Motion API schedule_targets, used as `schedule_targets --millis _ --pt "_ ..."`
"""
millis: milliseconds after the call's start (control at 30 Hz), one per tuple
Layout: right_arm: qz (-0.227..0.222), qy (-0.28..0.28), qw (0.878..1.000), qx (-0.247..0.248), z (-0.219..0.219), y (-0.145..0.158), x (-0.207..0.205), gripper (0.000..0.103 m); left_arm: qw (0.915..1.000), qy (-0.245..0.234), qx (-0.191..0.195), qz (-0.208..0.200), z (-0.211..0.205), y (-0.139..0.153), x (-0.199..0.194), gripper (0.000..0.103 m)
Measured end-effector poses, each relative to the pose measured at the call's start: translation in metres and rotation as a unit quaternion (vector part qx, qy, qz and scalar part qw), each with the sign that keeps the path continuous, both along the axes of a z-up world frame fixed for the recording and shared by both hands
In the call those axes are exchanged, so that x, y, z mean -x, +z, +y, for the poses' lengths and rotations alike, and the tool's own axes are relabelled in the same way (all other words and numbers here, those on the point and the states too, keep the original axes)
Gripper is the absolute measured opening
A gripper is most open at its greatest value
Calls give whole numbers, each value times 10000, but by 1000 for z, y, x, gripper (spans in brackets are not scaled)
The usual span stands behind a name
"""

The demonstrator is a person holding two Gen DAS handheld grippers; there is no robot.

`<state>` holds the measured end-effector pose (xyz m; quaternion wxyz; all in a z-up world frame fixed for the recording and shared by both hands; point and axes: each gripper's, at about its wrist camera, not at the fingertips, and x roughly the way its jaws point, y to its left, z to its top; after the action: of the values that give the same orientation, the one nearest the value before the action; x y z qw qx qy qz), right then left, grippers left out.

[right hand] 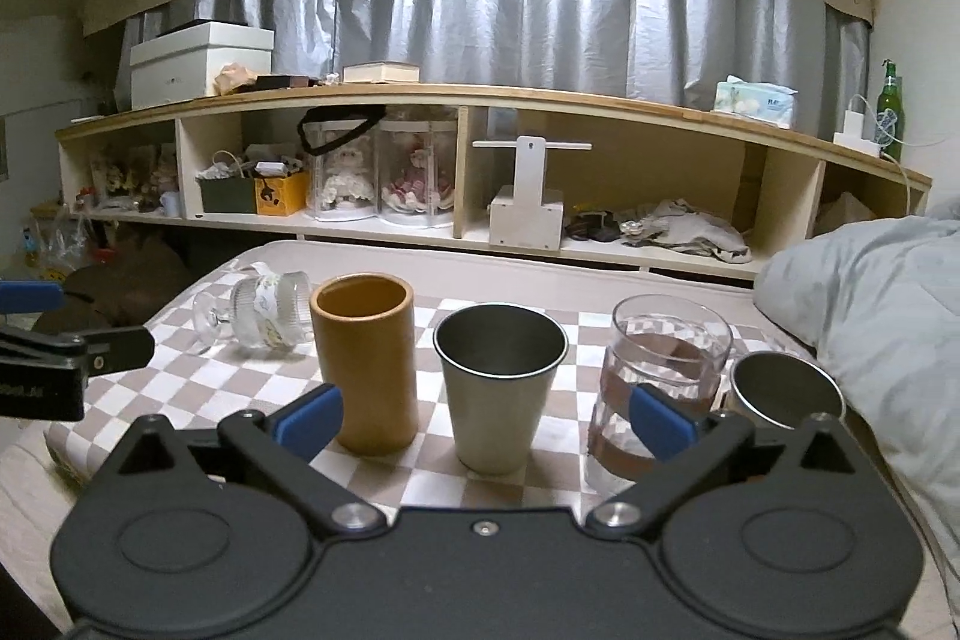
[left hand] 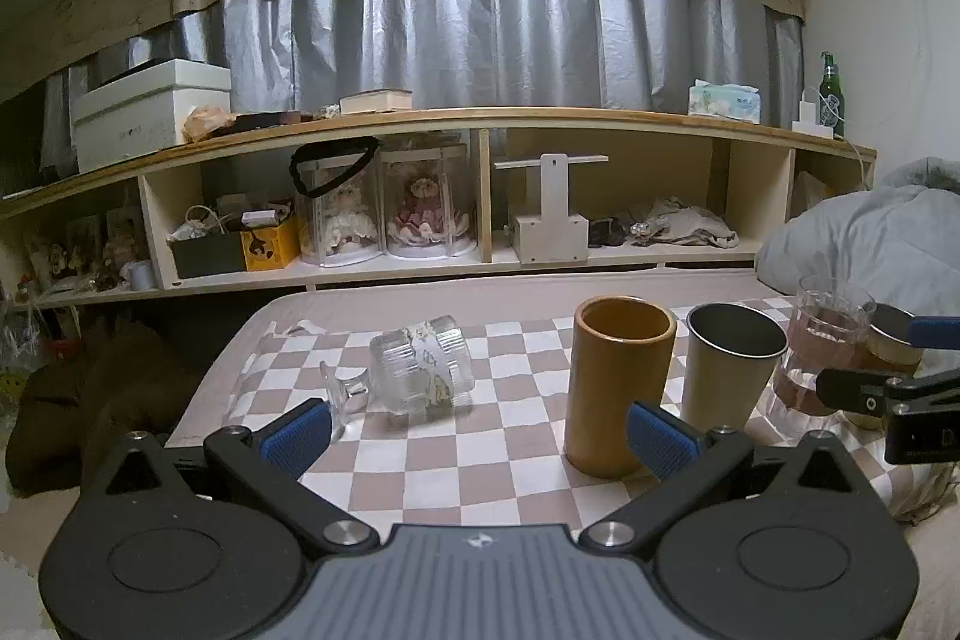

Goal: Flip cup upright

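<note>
A clear ribbed glass cup (left hand: 420, 376) with a stem foot lies on its side on the checkered cloth (left hand: 480, 460), foot pointing left. It also shows at the left in the right wrist view (right hand: 264, 310). My left gripper (left hand: 480, 436) is open and empty, a short way in front of the lying cup. My right gripper (right hand: 486, 418) is open and empty, in front of the upright metal cup (right hand: 498, 382). The right gripper's fingers (left hand: 864, 388) show at the right edge of the left wrist view.
Upright in a row stand a tan cylinder cup (right hand: 366, 358), the metal cup, a clear glass with brown bands (right hand: 660, 382) and a small metal cup (right hand: 780, 388). A grey duvet (right hand: 870, 310) lies at right. A cluttered shelf (right hand: 480, 100) runs behind.
</note>
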<state>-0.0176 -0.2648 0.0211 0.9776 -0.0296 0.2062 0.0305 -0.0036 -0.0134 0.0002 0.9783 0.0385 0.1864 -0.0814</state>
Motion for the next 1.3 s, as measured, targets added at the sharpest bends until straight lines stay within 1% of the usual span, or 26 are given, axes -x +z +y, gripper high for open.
schedule_targets --millis 167,367,1300 --pt "-84 -66 9999 85 1 -1 0 103 9999 98 15 18 4 -4 -1 103" --pt "-72 -32 9999 108 2 -1 0 103 9999 104 48 25 7 -5 -2 103" --pt "-41 61 10000 32 3 -4 -1 103 10000 74 -23 33 10 -8 -1 103"
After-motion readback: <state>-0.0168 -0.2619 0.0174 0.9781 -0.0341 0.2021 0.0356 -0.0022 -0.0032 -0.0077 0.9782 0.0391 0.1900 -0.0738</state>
